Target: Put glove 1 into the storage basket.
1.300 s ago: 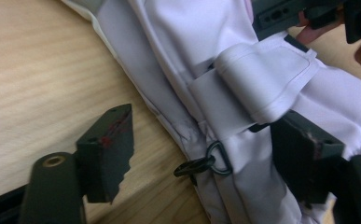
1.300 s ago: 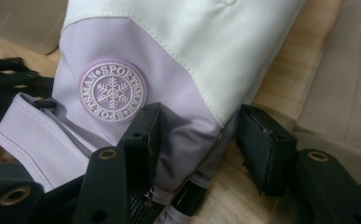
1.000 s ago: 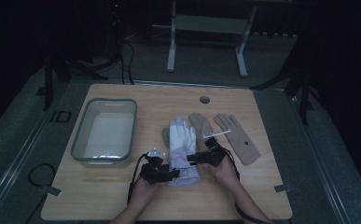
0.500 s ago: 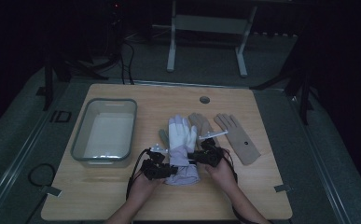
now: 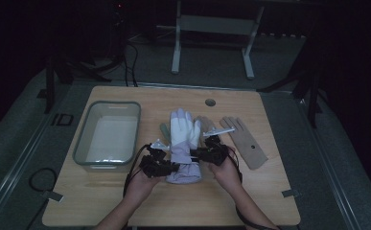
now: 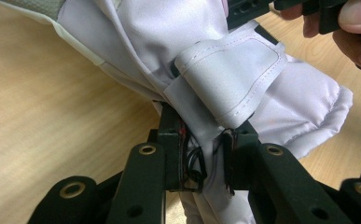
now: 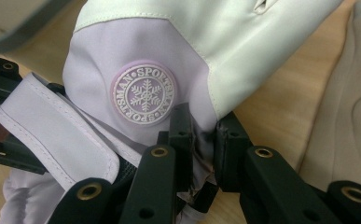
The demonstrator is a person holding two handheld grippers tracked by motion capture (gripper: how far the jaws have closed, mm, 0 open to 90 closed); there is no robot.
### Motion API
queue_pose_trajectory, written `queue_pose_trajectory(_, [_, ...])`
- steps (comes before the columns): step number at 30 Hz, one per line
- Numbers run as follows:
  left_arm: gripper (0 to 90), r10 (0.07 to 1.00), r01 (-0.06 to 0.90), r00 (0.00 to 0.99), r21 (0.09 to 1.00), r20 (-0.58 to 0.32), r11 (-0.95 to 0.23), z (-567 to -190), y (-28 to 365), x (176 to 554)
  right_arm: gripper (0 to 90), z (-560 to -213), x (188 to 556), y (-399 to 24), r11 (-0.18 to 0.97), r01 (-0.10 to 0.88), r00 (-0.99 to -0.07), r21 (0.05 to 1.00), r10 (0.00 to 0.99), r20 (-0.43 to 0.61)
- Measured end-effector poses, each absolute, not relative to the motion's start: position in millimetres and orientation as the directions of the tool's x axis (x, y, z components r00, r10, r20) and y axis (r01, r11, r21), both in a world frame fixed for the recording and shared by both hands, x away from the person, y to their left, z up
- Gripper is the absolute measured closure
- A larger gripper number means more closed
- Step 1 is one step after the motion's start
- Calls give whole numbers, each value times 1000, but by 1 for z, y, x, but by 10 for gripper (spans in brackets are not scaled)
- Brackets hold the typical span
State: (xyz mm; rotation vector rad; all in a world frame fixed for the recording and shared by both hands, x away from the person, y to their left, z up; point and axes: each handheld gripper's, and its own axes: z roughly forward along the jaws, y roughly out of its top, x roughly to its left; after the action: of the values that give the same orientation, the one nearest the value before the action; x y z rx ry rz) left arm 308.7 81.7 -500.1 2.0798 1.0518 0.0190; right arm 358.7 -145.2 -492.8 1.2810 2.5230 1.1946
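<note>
A white and lilac ski glove (image 5: 183, 139) lies fingers-away on the wooden table (image 5: 250, 191), its cuff raised between my two grippers. My left gripper (image 5: 171, 165) pinches the cuff's left side; in the left gripper view its jaws (image 6: 201, 128) have just been closing and now clamp lilac fabric below the strap tab (image 6: 229, 74). My right gripper (image 5: 197, 154) grips the cuff's right side. In the right gripper view its jaws (image 7: 201, 126) have just been closing too and squeeze fabric beside the round snowflake badge (image 7: 143, 93).
A clear rectangular tub (image 5: 89, 139) stands at the left of the table. A tan glove (image 5: 244, 140) lies flat to the right, and another tan glove (image 5: 206, 123) pokes out from under the white one. A round cable hole (image 5: 210, 102) sits near the far edge.
Both grippers have closed on the glove's cuff and both hands have risen a little, lifting the cuff end off the table.
</note>
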Motion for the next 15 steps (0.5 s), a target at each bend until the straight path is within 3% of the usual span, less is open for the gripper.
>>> queue_pose_trajectory(15, [735, 675, 633, 687, 678, -269, -374, -463, 110, 316, 797, -456, 365, -119, 352, 622, -670, 699, 702, 242])
